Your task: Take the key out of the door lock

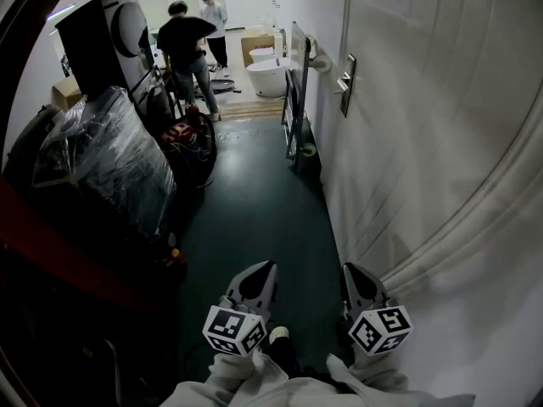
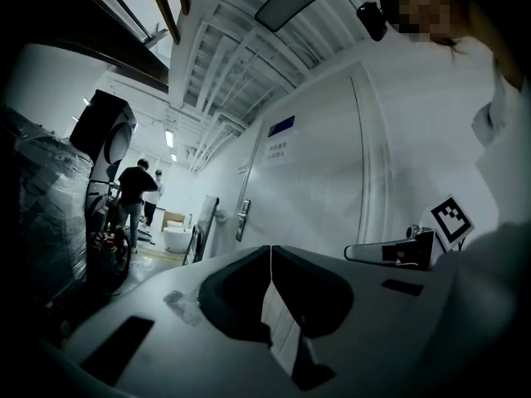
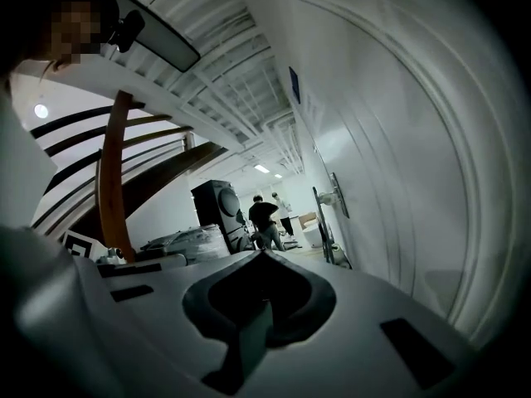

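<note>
The person is standing in a corridor with a dark green floor [image 1: 254, 210], holding both grippers low and side by side; the left gripper [image 1: 271, 265] is pointing ahead along the corridor with its jaws pressed together and nothing between them, as its own view is showing [image 2: 270, 249]; the right gripper [image 1: 348, 268] is also keeping its jaws closed tip to tip, empty [image 3: 264, 254]. The door lock [image 1: 346, 83], a plate with a lever handle, is sitting on the white door [image 1: 399, 142] along the right-hand wall, well ahead of both grippers; it is appearing small in the left gripper view [image 2: 242, 220] and the right gripper view [image 3: 334, 196]; the key is too small to make out there. A plastic-wrapped bundle [image 1: 102, 159] is lying on the left beside a tall black appliance [image 1: 106, 36]; two people [image 1: 191, 45] are standing at the far end near a white bathtub [image 1: 270, 76].
</note>
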Demonstrator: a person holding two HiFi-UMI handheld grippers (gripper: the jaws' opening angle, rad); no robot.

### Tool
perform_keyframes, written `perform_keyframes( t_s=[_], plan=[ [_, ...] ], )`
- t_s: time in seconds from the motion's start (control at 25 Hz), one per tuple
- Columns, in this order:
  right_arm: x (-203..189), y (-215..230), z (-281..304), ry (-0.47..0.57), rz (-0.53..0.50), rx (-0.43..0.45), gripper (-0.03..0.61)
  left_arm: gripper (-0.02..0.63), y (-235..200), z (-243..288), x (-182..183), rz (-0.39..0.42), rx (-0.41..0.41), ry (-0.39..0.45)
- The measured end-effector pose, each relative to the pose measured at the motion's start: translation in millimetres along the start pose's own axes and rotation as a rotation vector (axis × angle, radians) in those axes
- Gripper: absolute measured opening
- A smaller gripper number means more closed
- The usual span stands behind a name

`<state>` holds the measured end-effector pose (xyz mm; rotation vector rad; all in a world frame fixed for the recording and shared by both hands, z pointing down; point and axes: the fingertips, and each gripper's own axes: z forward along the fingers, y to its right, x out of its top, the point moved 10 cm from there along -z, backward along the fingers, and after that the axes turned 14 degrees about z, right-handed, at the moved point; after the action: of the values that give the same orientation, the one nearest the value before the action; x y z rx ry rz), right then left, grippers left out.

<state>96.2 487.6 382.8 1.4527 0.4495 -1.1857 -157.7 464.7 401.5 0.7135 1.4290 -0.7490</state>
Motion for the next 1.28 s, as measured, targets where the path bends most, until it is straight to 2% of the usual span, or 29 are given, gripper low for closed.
perform_keyframes(
  t_s=[0.4,0.76,0.96,1.28],
  plan=[
    [11.8,1.7,111.8,0.012,-0.003,-0.012,0.052,0.015,-91.8,65.4,-8.0,0.000,-0.033,0.002],
    [21.7,10.7,163.5,-0.040,-0.005,-0.028,0.052,0.015,-127.5,91.5,-17.0,-0.042,-0.015,-0.025],
    [30.5,19.7,203.4,-0.054,-0.036,-0.007,0.052,0.015,-153.0,114.1,-20.8,-0.047,0.020,-0.023],
    [64.0,67.0,295.3,-0.061,-0.036,0.026,0.052,0.015,-202.1,207.6,-25.4,-0.026,0.038,-0.024]
  ],
)
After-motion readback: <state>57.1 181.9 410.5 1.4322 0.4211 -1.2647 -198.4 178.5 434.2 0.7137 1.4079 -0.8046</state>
